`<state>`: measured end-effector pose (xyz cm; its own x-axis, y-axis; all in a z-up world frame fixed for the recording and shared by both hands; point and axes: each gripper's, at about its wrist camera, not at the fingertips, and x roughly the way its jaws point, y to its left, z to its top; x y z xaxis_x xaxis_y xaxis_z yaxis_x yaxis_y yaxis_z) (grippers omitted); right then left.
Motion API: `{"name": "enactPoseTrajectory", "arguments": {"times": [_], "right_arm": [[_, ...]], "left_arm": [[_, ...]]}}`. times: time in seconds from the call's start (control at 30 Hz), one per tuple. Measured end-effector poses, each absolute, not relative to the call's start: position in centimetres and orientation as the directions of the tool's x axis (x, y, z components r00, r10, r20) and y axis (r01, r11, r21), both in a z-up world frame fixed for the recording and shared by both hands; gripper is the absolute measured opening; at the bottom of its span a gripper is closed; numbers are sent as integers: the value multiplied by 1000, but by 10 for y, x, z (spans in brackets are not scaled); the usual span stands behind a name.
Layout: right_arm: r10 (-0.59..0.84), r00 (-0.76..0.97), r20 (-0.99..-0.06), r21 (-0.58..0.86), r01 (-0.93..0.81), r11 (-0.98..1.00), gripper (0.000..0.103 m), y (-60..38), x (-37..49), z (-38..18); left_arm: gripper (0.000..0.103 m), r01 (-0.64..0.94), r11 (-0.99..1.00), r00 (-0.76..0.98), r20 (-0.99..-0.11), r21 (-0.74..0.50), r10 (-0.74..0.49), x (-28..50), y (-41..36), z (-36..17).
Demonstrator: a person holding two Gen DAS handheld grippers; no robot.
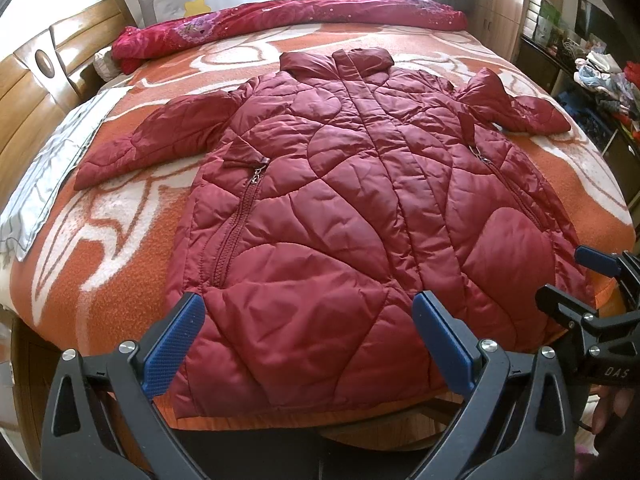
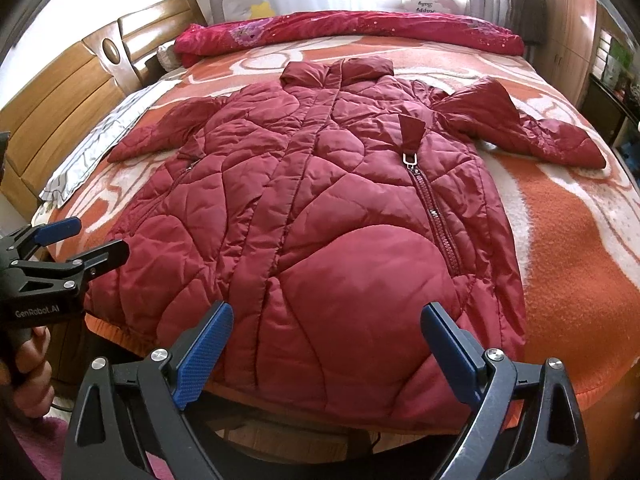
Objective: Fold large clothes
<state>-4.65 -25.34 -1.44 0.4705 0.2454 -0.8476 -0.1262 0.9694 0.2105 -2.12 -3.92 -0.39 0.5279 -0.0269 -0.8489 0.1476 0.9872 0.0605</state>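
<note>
Two spread grippers hover at the hem of a quilted red coat, nothing gripped yet

Both sets of jaws gape wide: the left gripper [image 1: 308, 344] and the right gripper [image 2: 326, 354] hang just above the bottom edge of the dark red padded coat [image 1: 352, 208], which lies face up and zipped on the orange patterned blanket [image 1: 120, 216], collar towards the rolled red quilt [image 1: 280, 20] at the far side. Risk from here, I'd say: slick, puffy shell could slide out of a shallow pinch, and the sleeves may flop unevenly in a fold. The coat's hem drops over the mattress edge behind the fingers, so its lowest edge is hidden
</note>
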Motion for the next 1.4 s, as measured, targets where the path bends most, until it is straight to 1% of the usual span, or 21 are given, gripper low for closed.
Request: {"name": "enactPoseTrajectory", "arguments": {"times": [1.4], "right_arm": [[254, 464, -849, 219, -128, 967, 96, -248, -43, -16]], "left_arm": [[103, 154, 987, 509, -860, 54, -32, -25, -44, -16]]}}
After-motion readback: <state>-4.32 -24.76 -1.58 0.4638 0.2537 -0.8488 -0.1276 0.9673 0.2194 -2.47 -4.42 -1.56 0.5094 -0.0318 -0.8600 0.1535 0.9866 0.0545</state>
